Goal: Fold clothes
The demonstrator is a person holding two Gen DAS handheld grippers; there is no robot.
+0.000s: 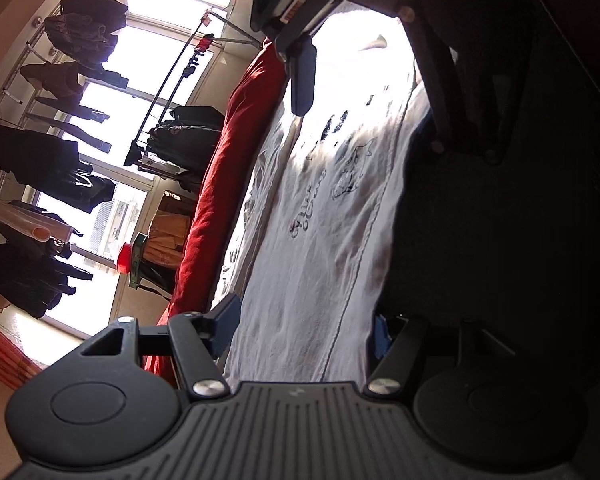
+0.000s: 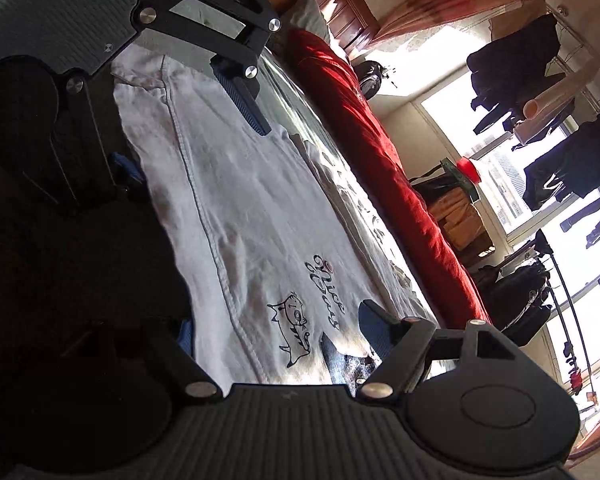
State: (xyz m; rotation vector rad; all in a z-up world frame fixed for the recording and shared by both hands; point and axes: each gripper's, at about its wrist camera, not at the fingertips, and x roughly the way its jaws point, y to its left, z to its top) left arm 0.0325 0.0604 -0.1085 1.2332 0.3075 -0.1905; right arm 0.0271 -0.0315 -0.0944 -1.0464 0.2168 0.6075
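Black ribbed grippers (image 1: pixel 304 320); silver screws

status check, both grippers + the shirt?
Left gripper and right gripper: fingers spread, straddling opposite ends of the white printed T-shirt. Shirt flat on bed, unfolded. Red blanket alongside, not obstructing.

**Hard backlight, deep shadow**

I see daylight flooding in through the windows (image 1: pixel 140 52), which are blown out to white. Glare washes the white garment (image 1: pixel 320 240) at its far end. The near side sinks into near-black shadow. Fisheye bending curves every edge; focus stays sharp.
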